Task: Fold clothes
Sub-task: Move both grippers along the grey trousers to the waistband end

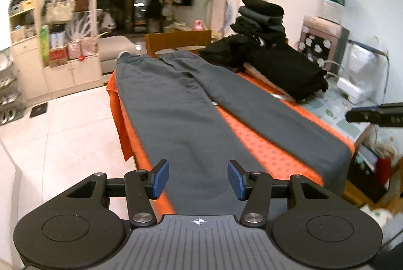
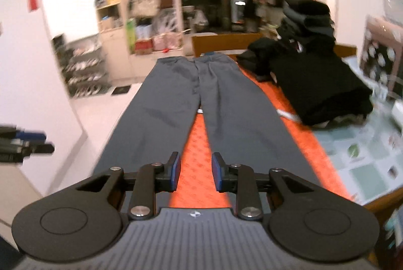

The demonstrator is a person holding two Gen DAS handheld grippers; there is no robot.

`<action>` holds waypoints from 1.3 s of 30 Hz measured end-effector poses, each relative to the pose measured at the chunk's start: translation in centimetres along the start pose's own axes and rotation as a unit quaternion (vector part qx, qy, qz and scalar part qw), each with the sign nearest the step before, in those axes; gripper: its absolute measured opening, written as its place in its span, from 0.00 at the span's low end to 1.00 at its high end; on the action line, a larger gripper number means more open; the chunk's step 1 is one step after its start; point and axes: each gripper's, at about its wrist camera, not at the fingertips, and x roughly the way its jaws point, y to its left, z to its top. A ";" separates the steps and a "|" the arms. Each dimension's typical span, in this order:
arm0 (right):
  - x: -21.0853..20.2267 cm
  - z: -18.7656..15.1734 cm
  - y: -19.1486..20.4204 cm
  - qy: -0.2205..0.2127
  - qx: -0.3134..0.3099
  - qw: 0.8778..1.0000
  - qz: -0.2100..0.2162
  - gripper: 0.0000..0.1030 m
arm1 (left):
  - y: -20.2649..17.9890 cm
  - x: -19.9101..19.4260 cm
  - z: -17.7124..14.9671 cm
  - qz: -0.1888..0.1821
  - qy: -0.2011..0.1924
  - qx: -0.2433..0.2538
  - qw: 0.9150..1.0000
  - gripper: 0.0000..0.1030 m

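One pair grey trousers (image 1: pixel 176 103) flat on orange-clothed table (image 1: pixel 267 149), long axis away from cameras, waistband far, two legs spread near. One black folded-clothes stack (image 1: pixel 264 20) right. Left gripper (image 1: pixel 198 179) half open, empty; right gripper (image 2: pixel 196 170) narrowly parted, empty.

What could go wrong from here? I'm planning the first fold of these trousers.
The grey trousers have one leg along the edge of the orange cloth, so it may slide off. The black clothes pile crowds the far side and could snag. Both hand-held grippers are empty.
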 end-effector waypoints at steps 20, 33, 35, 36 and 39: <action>16.3 3.9 9.6 -0.016 0.145 0.981 -0.129 0.37 | 21.9 15.0 10.7 -0.083 0.021 0.083 0.993 0.58; 26.4 10.3 2.6 -0.040 0.215 0.951 -0.220 0.42 | 24.4 32.9 25.2 -0.150 0.033 0.122 0.981 0.59; 27.3 11.0 1.7 -0.034 0.211 0.949 -0.232 0.44 | 24.7 35.5 26.9 -0.159 0.037 0.116 0.980 0.63; 27.7 11.2 1.3 -0.030 0.211 0.948 -0.238 0.45 | 24.8 36.8 27.7 -0.163 0.038 0.112 0.979 0.63; 28.7 11.9 -0.2 -0.019 0.214 0.944 -0.252 0.45 | 24.7 41.0 29.9 -0.177 0.048 0.111 0.977 0.64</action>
